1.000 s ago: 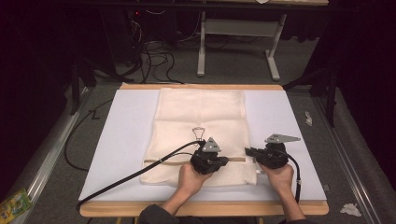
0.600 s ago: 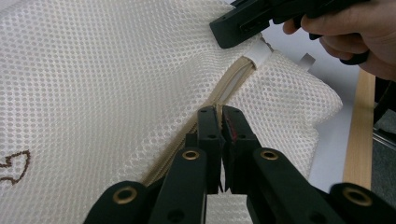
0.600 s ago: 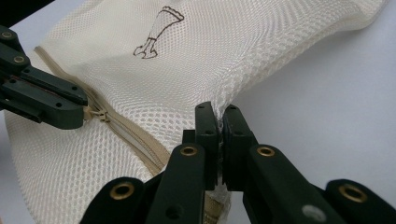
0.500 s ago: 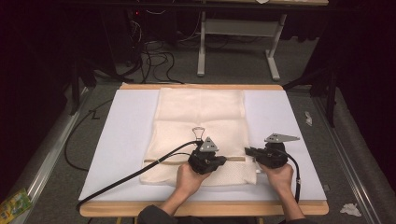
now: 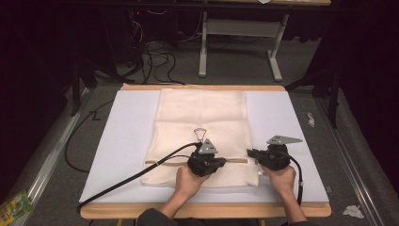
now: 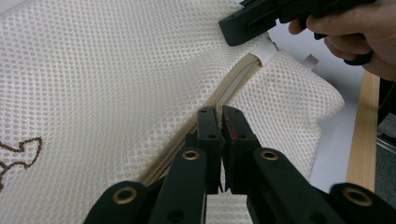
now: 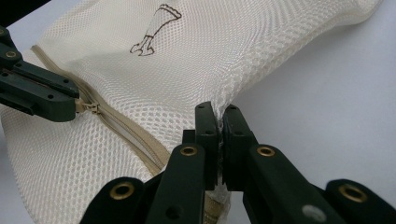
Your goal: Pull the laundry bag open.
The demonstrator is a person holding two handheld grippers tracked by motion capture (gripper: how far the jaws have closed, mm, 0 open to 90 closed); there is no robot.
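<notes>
A cream mesh bag (image 5: 202, 117) lies flat on the white sheet (image 5: 127, 141), with a tan zipper (image 6: 236, 81) running across its near end. My left gripper (image 5: 225, 163) points right along the zipper, shut on the zipper pull (image 7: 89, 108). My right gripper (image 5: 250, 153) points left and is shut on the bag's right edge (image 7: 223, 95), pinching the mesh seam beside the zipper's end. In the left gripper view my own jaws (image 6: 220, 114) stand pressed together over the zipper, and the right gripper (image 6: 247, 21) grips the bag near a white tab (image 6: 266, 49).
A brown printed mark (image 5: 201, 134) sits mid-bag. The wooden table edge (image 5: 207, 211) runs along the front. The left gripper's black cable (image 5: 131, 179) trails off to the front left. Table legs (image 5: 203, 47) and cables stand on the floor behind; crumpled paper (image 5: 353, 211) lies at the right.
</notes>
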